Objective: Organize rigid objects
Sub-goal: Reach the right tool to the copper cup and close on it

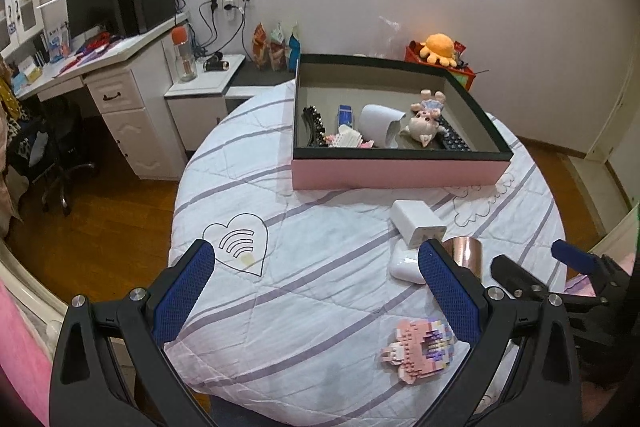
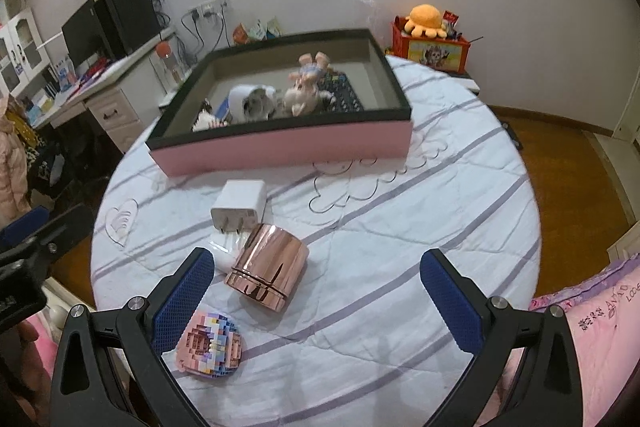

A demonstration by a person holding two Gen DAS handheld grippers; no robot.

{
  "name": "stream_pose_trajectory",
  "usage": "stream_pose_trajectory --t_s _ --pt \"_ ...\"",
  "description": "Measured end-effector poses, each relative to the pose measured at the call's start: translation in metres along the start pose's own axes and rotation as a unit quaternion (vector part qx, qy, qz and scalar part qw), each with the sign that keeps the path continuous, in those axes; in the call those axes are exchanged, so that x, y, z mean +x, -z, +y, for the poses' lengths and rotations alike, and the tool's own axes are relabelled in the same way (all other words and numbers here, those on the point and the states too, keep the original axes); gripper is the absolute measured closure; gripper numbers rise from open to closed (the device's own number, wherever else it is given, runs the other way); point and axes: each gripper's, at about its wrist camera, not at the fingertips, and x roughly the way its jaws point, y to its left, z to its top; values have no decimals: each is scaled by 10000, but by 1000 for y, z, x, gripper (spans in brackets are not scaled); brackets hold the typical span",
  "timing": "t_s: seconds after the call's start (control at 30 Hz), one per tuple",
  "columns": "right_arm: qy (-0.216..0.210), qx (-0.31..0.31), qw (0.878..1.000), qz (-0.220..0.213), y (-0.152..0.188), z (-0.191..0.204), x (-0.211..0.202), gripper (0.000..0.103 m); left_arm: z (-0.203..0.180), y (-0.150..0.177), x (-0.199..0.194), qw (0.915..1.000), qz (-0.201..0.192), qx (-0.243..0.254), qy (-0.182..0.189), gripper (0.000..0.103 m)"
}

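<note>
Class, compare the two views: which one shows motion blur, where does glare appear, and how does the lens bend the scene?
Right wrist view: the box and its toys look smeared, and the copper cup carries bright streaks. Left wrist view: sharper, the box crisp. Both: fisheye curves the table edge and darkens the corners.

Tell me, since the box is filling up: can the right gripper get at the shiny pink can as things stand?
Probably yes. The right gripper is open, and the can lies on its side just ahead on the quilt, nothing covering it. The charger sits close behind.
</note>
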Motion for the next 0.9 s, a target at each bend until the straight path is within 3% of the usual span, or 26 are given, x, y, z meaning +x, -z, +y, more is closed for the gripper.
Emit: stream_pose_trajectory --t_s 0.23,0.3,0.47,0.53,0.6,0.63,0.9 --pt "32 -38 9996 265 2 9 28 1 4 -1 18 9999 143 -2 -7 0" --pt "12 -38 9994 340 3 10 34 7 4 -1 23 9998 181 -4 -13 0" --pt "-66 -56 9988 482 5 14 48 10 5 1 37 9995 322 -16 -7 0" --pt "-28 -93 9984 561 6 18 54 15 5 1 41 9993 365 -15 -6 0" --pt "-14 -58 9978 661 9 19 61 38 6 1 44 9992 395 -7 -10 0" --pt "19 -28 9975 705 11 19 64 42 6 2 45 9992 406 -8 -12 0" --pt "-67 98 9981 608 7 6 65 45 9 3 54 9988 493 -58 17 0"
